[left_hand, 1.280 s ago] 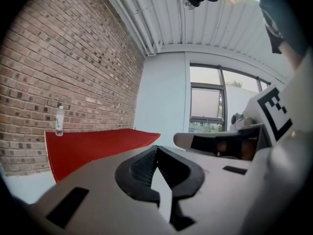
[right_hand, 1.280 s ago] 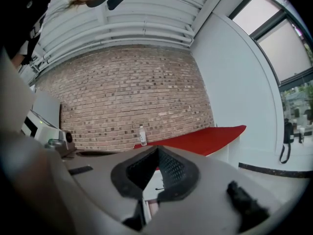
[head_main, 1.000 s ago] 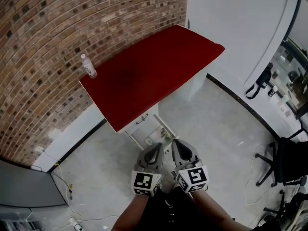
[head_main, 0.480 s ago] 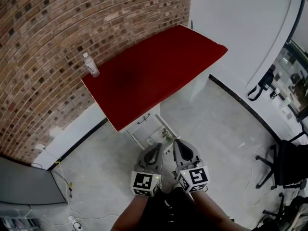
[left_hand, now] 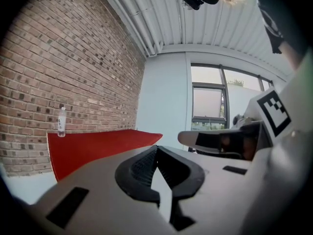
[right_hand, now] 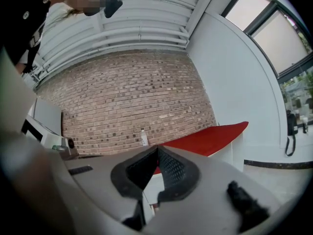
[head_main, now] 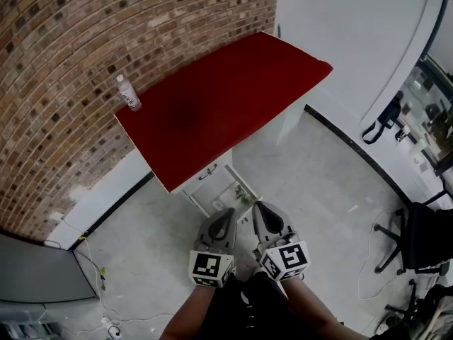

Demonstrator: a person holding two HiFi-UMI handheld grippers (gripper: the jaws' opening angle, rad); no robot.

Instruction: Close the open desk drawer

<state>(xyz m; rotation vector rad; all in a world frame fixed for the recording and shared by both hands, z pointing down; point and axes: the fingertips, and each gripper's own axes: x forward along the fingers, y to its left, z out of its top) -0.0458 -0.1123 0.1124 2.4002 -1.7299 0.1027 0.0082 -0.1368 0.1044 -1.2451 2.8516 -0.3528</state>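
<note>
Red desk (head_main: 233, 98); illegible label on bottle (head_main: 128, 94)

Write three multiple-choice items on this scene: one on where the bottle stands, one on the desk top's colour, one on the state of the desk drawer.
1. Where does the bottle stand?
A. On the floor
B. On the desk top, by the brick wall
C. On the office chair

2. What colour is the desk top?
A. Red
B. White
C. Grey

3. How is the drawer below the desk top?
A. Pushed fully shut
B. Pulled out
C. Taken out and lying on the floor

Answers:
1 B: it stands upright at the top's corner next to the bricks.
2 A: the top shows red in all three views.
3 B: the head view shows it sticking out past the top's front edge.
</note>
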